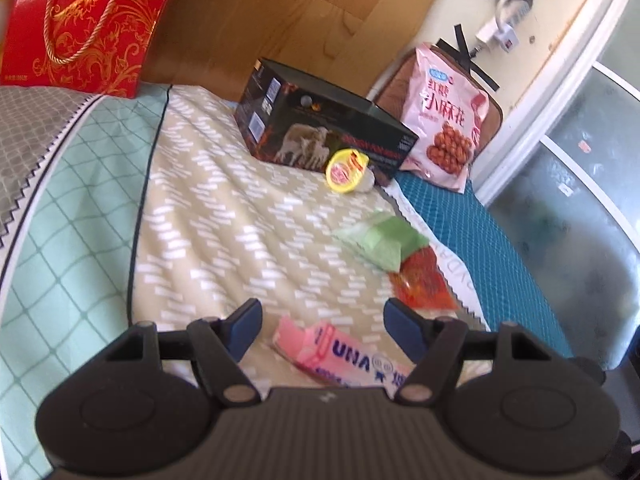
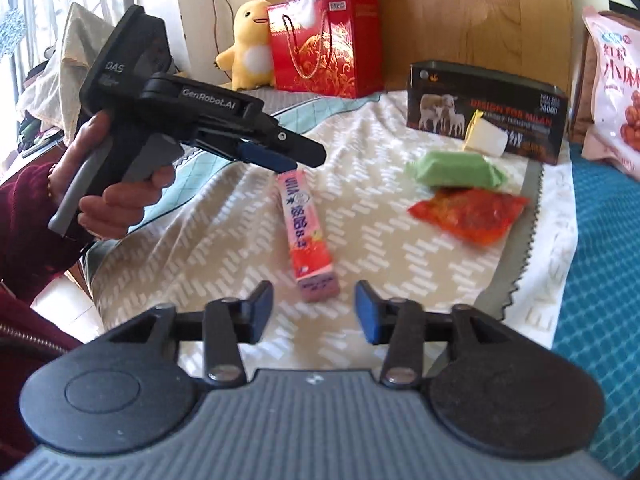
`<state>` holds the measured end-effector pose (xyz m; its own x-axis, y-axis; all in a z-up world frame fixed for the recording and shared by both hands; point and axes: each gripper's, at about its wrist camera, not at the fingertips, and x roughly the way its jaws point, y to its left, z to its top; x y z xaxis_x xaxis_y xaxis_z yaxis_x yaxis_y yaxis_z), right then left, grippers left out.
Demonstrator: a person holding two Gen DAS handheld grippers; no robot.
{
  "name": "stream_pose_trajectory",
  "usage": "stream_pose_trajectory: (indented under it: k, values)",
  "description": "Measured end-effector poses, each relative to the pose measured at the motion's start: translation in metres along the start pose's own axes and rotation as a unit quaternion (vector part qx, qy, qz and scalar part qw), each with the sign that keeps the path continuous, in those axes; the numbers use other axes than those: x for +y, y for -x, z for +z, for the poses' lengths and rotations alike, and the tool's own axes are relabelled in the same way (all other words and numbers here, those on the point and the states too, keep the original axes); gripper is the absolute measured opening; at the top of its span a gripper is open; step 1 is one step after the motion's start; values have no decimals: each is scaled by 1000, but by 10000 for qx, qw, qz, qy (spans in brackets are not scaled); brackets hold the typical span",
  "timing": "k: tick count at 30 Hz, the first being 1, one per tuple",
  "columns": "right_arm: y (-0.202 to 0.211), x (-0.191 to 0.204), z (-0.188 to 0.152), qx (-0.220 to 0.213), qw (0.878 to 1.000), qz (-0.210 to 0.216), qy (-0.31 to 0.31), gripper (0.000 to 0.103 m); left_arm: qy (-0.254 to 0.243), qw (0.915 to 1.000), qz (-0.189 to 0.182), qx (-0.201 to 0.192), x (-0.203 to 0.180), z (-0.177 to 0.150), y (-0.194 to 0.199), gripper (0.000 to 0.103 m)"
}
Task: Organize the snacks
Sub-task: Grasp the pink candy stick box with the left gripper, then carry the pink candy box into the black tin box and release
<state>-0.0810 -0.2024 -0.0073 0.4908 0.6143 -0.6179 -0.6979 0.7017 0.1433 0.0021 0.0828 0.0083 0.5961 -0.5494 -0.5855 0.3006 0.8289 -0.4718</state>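
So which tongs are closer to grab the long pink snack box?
Probably the left tongs: they are open, and the pink box lies right between their tips. In the right view they hang just above its far end. The right tongs, also open, sit just short of its near end.

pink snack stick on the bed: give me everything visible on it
The pink snack stick is a long, narrow sealed wrapper, glossy like plastic film, pink shading to red, with blue "UNA" lettering. It lies flat on the beige patterned blanket. The open left gripper straddles its far end; the open right gripper faces its near end.
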Motion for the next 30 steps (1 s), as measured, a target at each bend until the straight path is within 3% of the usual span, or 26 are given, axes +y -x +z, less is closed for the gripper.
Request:
stream_pose_trajectory:
  k: [3,6,11,16,18,22,26,30]
  values:
    - [-4,-6,6,-113,9992,-375,-123,13,55,9999,-157,26,-2,-8,5,66]
    - [-6,-15,13,-278,9955,-867,-261,13,-142,9998,-151,71,-11,-17,7,66]
    - [-3,-14,13,-277,9963,-804,-83,16,-162,9998,-115,35,-12,-19,12,65]
    - [-2,-20,11,-201,9963,-834,-86,31,-64,10000,-49,13,-8,-16,13,65]
    - [-4,-22,11,-189,9966,-794,-121,31,-79,9999,-30,56,-9,-16,13,64]
    - [-12,-22,12,-141,9981,-596,-110,31,-118,9996,-7,258,-13,-16,7,44]
    - [-11,-25,26,-347,9951,-930,-19,25,-352,9988,154,291,-24,-2,2,43]
    - [1,-45,57,-804,9914,-1028,-111,25,-754,9971,90,-33,-42,36,5,43]
